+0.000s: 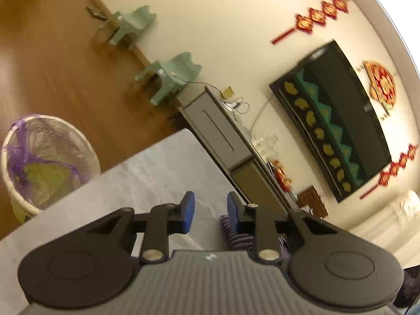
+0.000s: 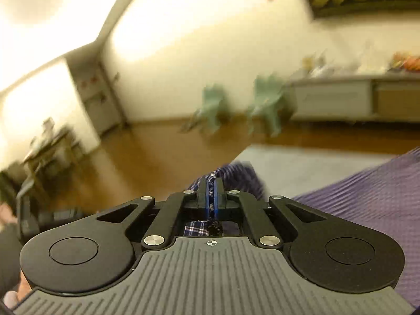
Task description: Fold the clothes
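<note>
The right gripper (image 2: 212, 197), a black two-finger tool with blue pads, is clamped tight on a bunched edge of a blue-and-white plaid garment (image 2: 231, 177), with plaid cloth and a dark cord showing in the gap behind its fingers. That firm pinch on an edge fits lifting or carrying the cloth over, as a fold would need, though which part of the garment is held cannot be made out. The view is blurred and tilted, with the gripper raised above the pale grey table top (image 2: 302, 162). To its right a broad purple ribbed fabric (image 2: 372, 199) spreads over the table; whether it is a separate garment is unclear. The left gripper (image 1: 210, 208) has its fingers spread apart with nothing between them, held over the same table (image 1: 147, 173), and only a small strip of purple striped cloth (image 1: 232, 235) peeks out beneath its right finger. Empty and parted, it looks ready to catch another edge or to steady the cloth. A white mesh waste basket with a purple liner (image 1: 50, 162) stands on the wooden floor (image 1: 52, 60) beside the table.
</note>
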The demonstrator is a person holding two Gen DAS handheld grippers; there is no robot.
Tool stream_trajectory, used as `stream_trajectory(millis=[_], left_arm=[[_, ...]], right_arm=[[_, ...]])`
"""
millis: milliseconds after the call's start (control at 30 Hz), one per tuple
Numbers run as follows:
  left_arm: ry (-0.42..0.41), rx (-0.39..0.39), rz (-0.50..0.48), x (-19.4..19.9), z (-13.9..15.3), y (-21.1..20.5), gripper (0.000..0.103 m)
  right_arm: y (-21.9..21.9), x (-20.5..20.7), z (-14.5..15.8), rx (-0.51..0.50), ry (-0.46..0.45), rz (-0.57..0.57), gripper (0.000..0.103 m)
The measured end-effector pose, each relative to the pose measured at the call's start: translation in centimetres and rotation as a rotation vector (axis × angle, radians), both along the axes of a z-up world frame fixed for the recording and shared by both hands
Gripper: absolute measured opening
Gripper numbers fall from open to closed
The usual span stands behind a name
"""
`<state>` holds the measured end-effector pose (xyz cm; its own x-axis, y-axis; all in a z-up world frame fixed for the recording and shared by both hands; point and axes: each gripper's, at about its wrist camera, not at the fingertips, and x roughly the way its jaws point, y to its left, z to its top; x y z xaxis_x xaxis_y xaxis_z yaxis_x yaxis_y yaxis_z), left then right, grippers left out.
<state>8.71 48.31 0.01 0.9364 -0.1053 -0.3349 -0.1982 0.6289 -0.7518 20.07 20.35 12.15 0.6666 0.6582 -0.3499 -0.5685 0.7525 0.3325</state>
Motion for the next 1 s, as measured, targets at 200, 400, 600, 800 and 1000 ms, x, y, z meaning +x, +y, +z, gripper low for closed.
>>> stream_trajectory(millis=[200, 400, 600, 800, 1000], left_arm=[[0.036, 0.148, -0.208, 2.7, 1.8, -8.4, 0.036], [0.131, 0.325, -0.378, 3.0, 0.9, -18.1, 0.039], [0.240, 0.433, -0.454, -1.9, -2.9, -24.3, 0.058], [0.375, 0.619, -0.483, -6.6, -6.9, -30.8, 0.051], [0.400, 0.746, -0.435, -7.9, -7.1, -33.9, 0.007]], right_arm=[[-13.2, -0.1, -0.7, 0.013, 0.055, -0.179, 0.001], [-20.7, 0.0, -3.9, 0.059, 0.152, -0.262, 0.001], [-27.6, 0.1, -6.3, 0.139, 0.216, -0.326, 0.001], [-30.7, 0.0, -5.3, 0.032, 0.194, -0.335, 0.001], [-30.9, -0.8, -8.5, -0.034, 0.255, -0.270, 0.001]])
